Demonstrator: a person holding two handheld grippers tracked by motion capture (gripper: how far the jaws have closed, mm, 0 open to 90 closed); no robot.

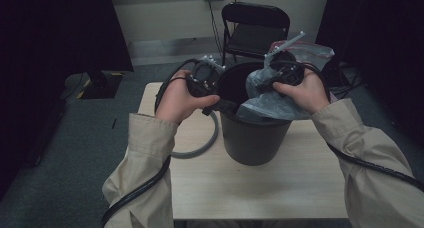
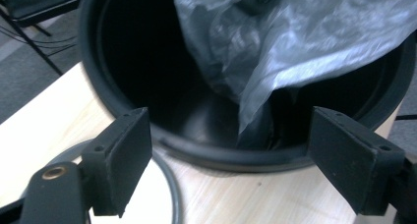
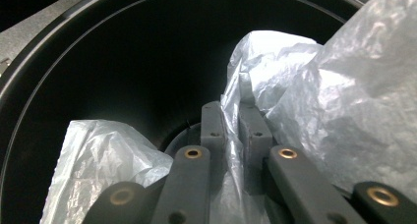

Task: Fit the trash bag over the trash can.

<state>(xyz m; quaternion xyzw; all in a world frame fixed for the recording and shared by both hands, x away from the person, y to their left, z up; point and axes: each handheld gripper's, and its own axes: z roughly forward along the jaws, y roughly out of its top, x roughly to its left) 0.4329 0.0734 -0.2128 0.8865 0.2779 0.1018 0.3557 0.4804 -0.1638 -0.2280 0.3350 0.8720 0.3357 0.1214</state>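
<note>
The thin translucent grey plastic bag (image 1: 270, 105) hangs over the rim of the round black plastic bucket (image 1: 252, 138) at the 3 o'clock side, part of it draped inside the mouth and part outside. In the right gripper view the bag (image 3: 339, 106) is pinched between the two fingers (image 3: 212, 126) of the right gripper (image 3: 231, 123), which are clenched on a fold of the film above the bucket's dark interior (image 3: 123, 71). In the high view the right gripper (image 1: 282, 73) sits over the bucket's 1 o'clock edge.

The left gripper (image 2: 228, 155) is released: its fingers (image 2: 123, 155) stand wide apart, straddling the near rim of the bucket (image 2: 216, 153) without touching it. The bag (image 2: 295, 42) hangs ahead of them at 1 o'clock. In the high view the left gripper (image 1: 205, 80) is held at the bucket's 10 o'clock edge.

The bucket stands upright near the centre of the light wooden worktop (image 1: 300, 183). A flat grey ring (image 1: 197, 150) lies on the worktop just beside the bucket at 9 o'clock. A black folding chair (image 1: 255, 28) stands beyond the worktop at 12 o'clock. No legible writing or labels are visible.
</note>
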